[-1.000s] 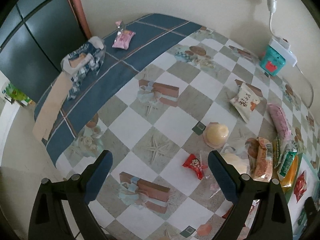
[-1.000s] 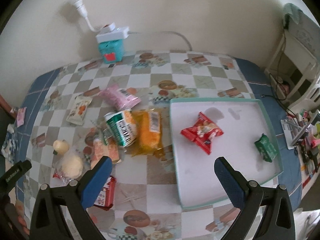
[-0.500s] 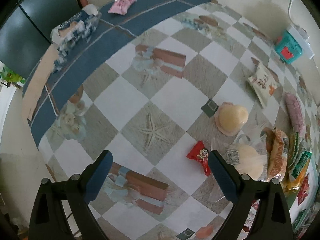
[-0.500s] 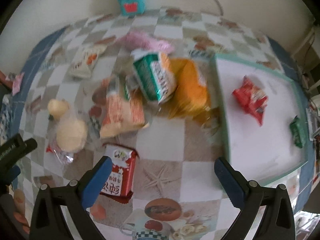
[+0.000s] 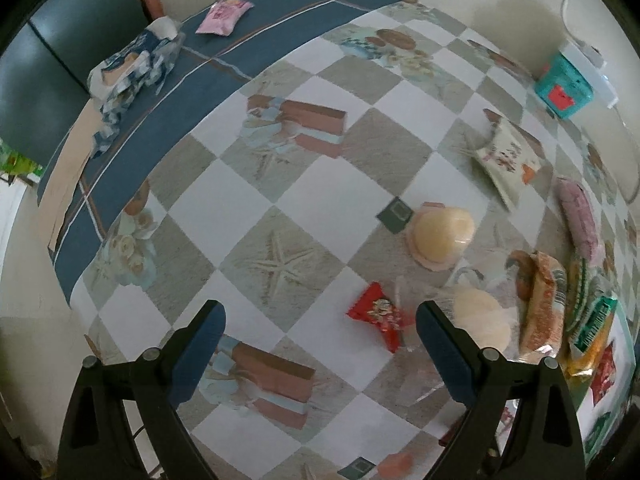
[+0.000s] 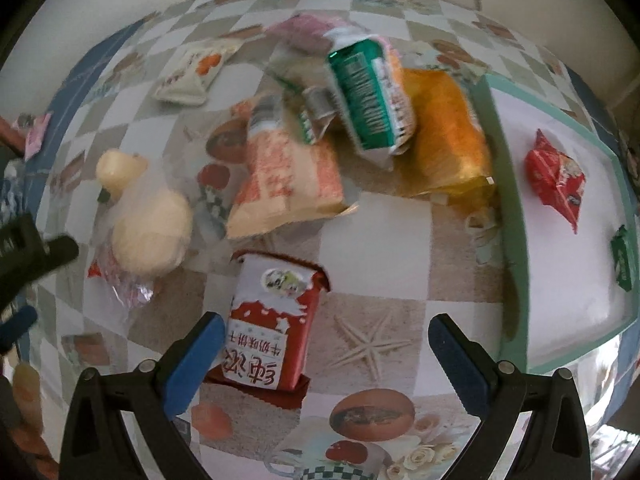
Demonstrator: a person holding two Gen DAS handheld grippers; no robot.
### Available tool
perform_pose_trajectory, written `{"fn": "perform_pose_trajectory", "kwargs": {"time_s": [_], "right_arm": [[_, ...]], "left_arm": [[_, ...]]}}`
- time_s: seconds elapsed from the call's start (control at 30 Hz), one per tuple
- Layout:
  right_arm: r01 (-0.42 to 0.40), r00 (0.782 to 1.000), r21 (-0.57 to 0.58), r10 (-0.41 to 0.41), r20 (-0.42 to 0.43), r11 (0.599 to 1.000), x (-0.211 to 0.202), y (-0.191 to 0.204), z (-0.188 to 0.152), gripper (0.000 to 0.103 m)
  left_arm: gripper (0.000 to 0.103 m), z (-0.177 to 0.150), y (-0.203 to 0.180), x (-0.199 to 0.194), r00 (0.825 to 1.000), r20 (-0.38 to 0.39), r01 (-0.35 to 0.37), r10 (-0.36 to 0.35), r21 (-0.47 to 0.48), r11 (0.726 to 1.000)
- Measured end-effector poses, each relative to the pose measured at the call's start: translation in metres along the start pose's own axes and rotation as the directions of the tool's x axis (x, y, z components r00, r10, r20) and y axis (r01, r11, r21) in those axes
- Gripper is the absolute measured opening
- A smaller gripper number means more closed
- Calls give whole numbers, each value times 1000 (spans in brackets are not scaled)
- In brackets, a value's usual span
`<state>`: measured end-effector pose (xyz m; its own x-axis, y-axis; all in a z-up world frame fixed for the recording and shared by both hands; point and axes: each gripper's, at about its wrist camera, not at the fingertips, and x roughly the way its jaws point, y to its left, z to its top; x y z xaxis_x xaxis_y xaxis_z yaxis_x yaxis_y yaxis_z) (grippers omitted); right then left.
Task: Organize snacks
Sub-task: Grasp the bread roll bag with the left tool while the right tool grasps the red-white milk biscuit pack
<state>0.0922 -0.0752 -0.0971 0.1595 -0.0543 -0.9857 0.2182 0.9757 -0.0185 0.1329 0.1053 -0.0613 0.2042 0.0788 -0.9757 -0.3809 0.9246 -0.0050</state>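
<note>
Red-and-white, the milk biscuit packet lies flat on the checkered counter just ahead of the right claw, whose blue-padded jaws stand wide apart and hold nothing; the packet sits nearer the left-hand pad, whether touching it I cannot tell. Beyond it the snacks crowd together: an orange-patterned bag, a green-labelled bag lying partly over it, and a yellow bag against the rim of the teal tray. Inside the tray rest a red snack pack and a small green packet. The left claw is likewise spread wide and empty above the counter, with a small red candy lying between its pads. Just beside the right-hand pad sits a pale bun in clear wrap, and a dome-shaped jelly cup is farther off.
</note>
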Motion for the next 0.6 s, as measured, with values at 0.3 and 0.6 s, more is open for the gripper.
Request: {"fn": "perform_pose_trajectory", "kwargs": {"time_s": [0.3,0.6], "right_arm": [[63,997,13,-63,53,998,-1,-18,4,103],[8,997,2,-8,71,1000,4,-35,2,86]], "left_arm": [[96,-3,-35,0,990,-42,135,-133,61,989],[96,-1,-66,3,976,-62,216,-211,88,973]]}}
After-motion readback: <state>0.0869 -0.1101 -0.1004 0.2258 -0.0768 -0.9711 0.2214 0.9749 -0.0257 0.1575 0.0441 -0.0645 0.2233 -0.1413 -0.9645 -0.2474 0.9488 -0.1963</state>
